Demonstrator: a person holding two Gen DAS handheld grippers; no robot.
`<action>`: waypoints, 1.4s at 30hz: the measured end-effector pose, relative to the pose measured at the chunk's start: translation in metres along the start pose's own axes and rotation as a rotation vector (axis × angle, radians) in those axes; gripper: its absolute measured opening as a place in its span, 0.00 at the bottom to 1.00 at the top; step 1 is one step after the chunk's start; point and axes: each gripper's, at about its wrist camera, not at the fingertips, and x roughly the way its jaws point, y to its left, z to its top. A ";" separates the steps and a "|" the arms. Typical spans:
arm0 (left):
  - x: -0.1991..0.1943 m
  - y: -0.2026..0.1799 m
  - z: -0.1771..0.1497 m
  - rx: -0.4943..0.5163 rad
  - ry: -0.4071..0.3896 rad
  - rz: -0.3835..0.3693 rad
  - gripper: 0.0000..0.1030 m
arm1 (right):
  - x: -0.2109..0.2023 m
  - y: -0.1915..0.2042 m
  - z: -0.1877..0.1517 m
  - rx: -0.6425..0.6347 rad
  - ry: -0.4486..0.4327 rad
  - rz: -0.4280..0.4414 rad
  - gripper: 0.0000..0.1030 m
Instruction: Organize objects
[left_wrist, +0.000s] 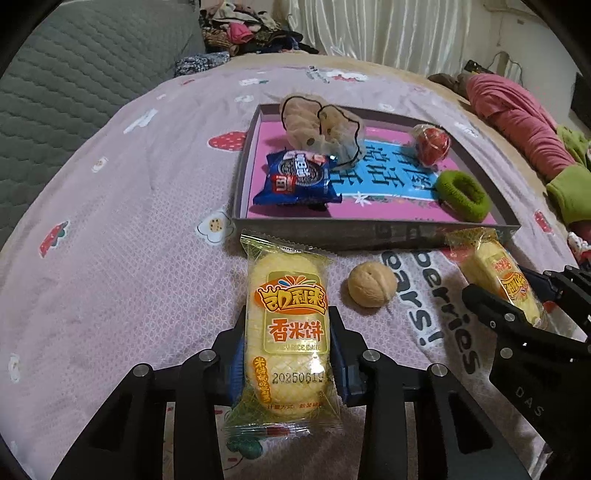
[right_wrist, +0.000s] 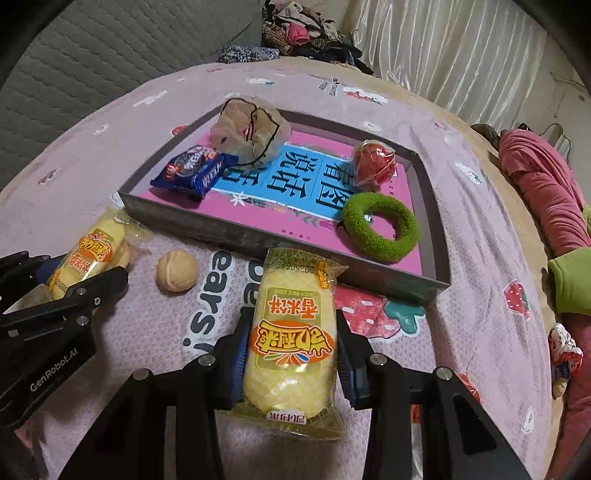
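My left gripper (left_wrist: 288, 332) is shut on a yellow rice cake packet (left_wrist: 286, 325), held just short of the grey tray (left_wrist: 332, 232). My right gripper (right_wrist: 291, 339) is shut on a second rice cake packet (right_wrist: 291, 332), also near the tray's (right_wrist: 229, 229) front wall. Each gripper shows in the other's view, the right gripper (left_wrist: 513, 306) and the left gripper (right_wrist: 74, 280). In the tray lie a blue cookie packet (left_wrist: 295, 177), a beige mesh scrunchie (left_wrist: 321, 129), a red wrapped ball (left_wrist: 432, 144) and a green hair ring (left_wrist: 463, 195). A walnut (left_wrist: 371, 284) lies on the bed between the grippers.
The tray sits on a pink printed bedsheet (left_wrist: 129, 221). A grey quilted headboard (left_wrist: 74, 74) stands at the left, a clothes pile (left_wrist: 251, 29) at the back, and pink and green clothing (left_wrist: 517, 122) at the right edge.
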 end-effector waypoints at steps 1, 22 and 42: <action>-0.001 0.001 -0.001 -0.001 -0.001 0.000 0.37 | -0.003 0.000 0.000 0.000 -0.002 0.000 0.40; -0.094 -0.011 -0.007 0.027 -0.099 0.010 0.37 | -0.083 -0.004 -0.017 0.033 -0.080 0.007 0.40; -0.184 -0.022 0.008 0.075 -0.206 0.015 0.37 | -0.183 -0.019 -0.006 0.038 -0.221 -0.025 0.40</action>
